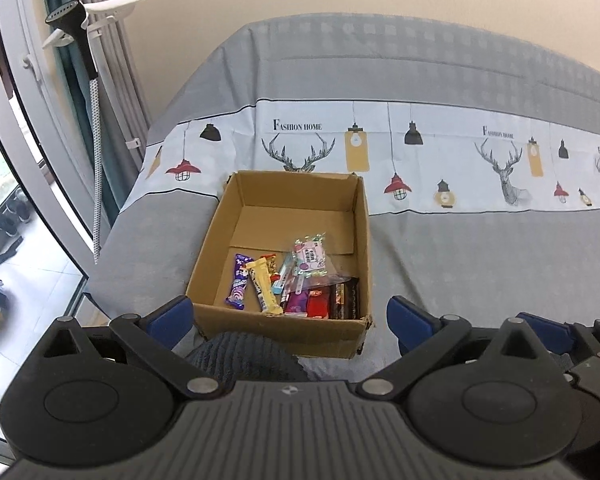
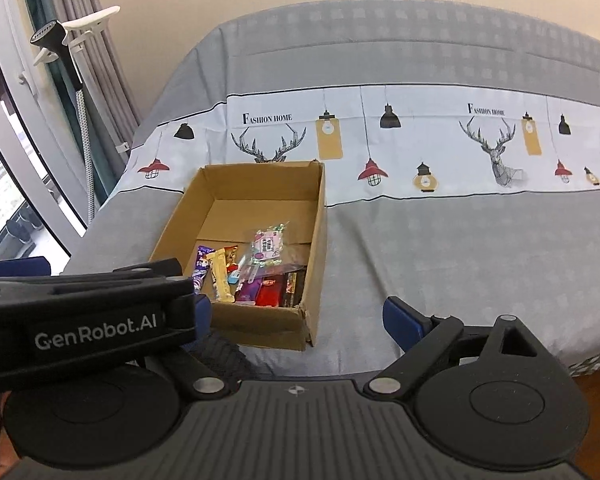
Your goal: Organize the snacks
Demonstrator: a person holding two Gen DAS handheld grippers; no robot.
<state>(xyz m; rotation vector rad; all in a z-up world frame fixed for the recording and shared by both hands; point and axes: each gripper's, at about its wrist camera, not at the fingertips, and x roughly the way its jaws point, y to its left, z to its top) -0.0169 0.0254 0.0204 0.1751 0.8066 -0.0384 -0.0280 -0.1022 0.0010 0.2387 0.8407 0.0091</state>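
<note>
An open cardboard box [image 1: 236, 216] sits on the bed; it also shows in the right wrist view [image 2: 318, 240]. Several snack packets lie at its near end: a purple bar [image 1: 238, 282], a yellow bar [image 1: 264, 286], a clear candy bag [image 1: 310, 256], red and dark packs [image 1: 332, 300]. The same snacks [image 2: 260, 276] show in the right wrist view. My left gripper [image 1: 290, 320] is open and empty just in front of the box. My right gripper [image 2: 300, 316] is open and empty, to the right of the left gripper's body [image 2: 88, 320].
The bed has a grey cover [image 1: 480, 264] with a white deer-print band [image 1: 420, 152]. A garment steamer on a stand [image 1: 80, 40] and curtains are at the left by a window. The bed's near edge and wooden floor [image 2: 596, 384] show at the lower right.
</note>
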